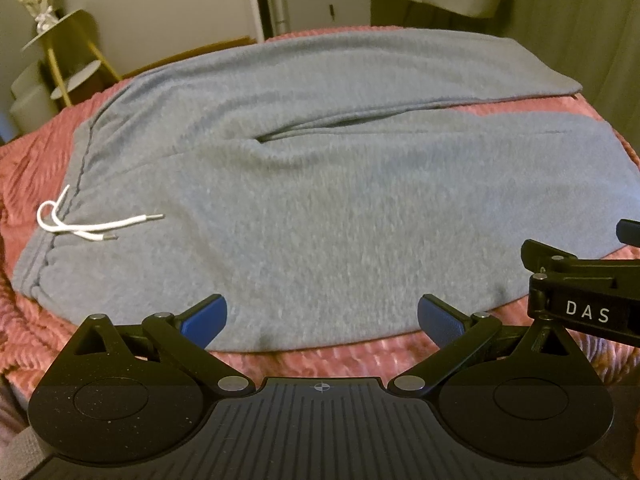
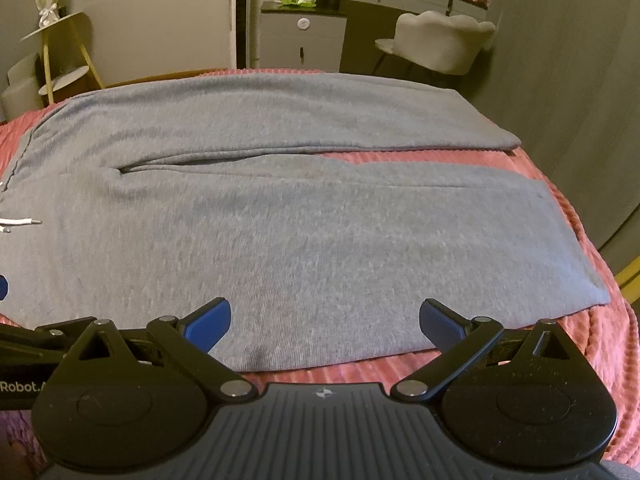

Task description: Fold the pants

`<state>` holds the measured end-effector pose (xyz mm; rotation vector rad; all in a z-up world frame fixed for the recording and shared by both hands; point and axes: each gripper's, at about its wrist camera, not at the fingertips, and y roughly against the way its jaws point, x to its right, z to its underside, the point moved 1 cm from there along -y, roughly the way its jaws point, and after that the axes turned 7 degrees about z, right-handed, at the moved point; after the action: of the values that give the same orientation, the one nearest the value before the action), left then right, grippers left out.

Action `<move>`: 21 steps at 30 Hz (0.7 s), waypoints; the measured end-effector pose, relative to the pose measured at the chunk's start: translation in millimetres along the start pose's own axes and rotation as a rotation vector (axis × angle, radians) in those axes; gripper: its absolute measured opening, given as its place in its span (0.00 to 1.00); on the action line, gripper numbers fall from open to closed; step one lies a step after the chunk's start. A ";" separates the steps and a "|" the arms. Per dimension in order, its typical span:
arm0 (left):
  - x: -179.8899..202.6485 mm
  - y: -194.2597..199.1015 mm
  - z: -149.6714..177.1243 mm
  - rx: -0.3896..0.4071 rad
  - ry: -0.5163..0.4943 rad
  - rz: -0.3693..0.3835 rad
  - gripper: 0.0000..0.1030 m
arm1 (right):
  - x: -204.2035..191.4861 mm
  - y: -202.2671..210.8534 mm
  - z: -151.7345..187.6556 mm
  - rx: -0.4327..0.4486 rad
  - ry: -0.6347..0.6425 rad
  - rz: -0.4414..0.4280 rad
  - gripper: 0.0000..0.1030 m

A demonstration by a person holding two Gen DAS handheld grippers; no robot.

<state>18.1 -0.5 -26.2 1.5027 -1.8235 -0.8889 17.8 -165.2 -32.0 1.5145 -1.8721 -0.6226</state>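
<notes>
Grey sweatpants [image 1: 320, 208] lie flat on a pink bedspread [image 1: 36, 160], waistband to the left with a white drawstring [image 1: 80, 224], both legs stretching right. They also fill the right wrist view [image 2: 312, 240]. My left gripper [image 1: 322, 320] is open and empty, just above the near edge of the pants by the waist end. My right gripper [image 2: 325, 322] is open and empty over the near leg's edge, farther right. Its body shows at the right in the left wrist view [image 1: 580, 296].
The pink bedspread [image 2: 580, 340] shows around the pants. Beyond the bed stand a gold tiered side table [image 1: 68, 60], a grey cabinet [image 2: 300, 36], a pale chair [image 2: 440, 44] and a dresser.
</notes>
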 end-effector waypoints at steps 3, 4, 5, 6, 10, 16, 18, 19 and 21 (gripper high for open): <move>-0.3 -4.6 -0.9 -0.004 0.005 0.000 1.00 | 0.1 -4.6 -0.6 -0.012 0.000 -0.004 0.98; -0.4 -5.9 -0.9 -0.006 0.006 0.000 1.00 | 0.1 -6.3 -0.8 -0.017 -0.001 -0.006 0.98; -0.9 -7.6 -0.9 -0.016 0.006 -0.001 1.00 | 0.4 -8.0 -0.8 -0.023 -0.004 -0.009 0.98; -1.4 -9.5 -1.1 -0.024 0.007 -0.001 1.00 | 1.4 -10.5 -1.3 -0.032 -0.010 -0.015 0.98; -2.2 -14.0 -3.2 -0.034 0.015 0.010 1.00 | 2.9 -18.3 -2.0 -0.058 -0.027 -0.035 0.98; -5.8 -22.7 -4.0 -0.057 0.049 0.046 1.00 | 3.0 -31.6 -2.4 -0.098 -0.036 -0.055 0.98; -6.4 -28.9 -4.7 -0.075 0.064 0.053 1.00 | 3.6 -36.4 -2.2 -0.111 -0.042 -0.065 0.98; -6.6 -31.7 -5.1 -0.081 0.068 0.056 1.00 | 4.0 -38.6 -2.0 -0.116 -0.045 -0.069 0.98; -6.4 -37.3 -6.0 -0.090 0.070 0.059 1.00 | 6.4 -43.8 -2.0 -0.130 -0.057 -0.086 0.98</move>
<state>45.5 0.2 -53.0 1.3997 -1.7455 -0.8677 47.8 -181.1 -60.5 1.5129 -1.7791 -0.8193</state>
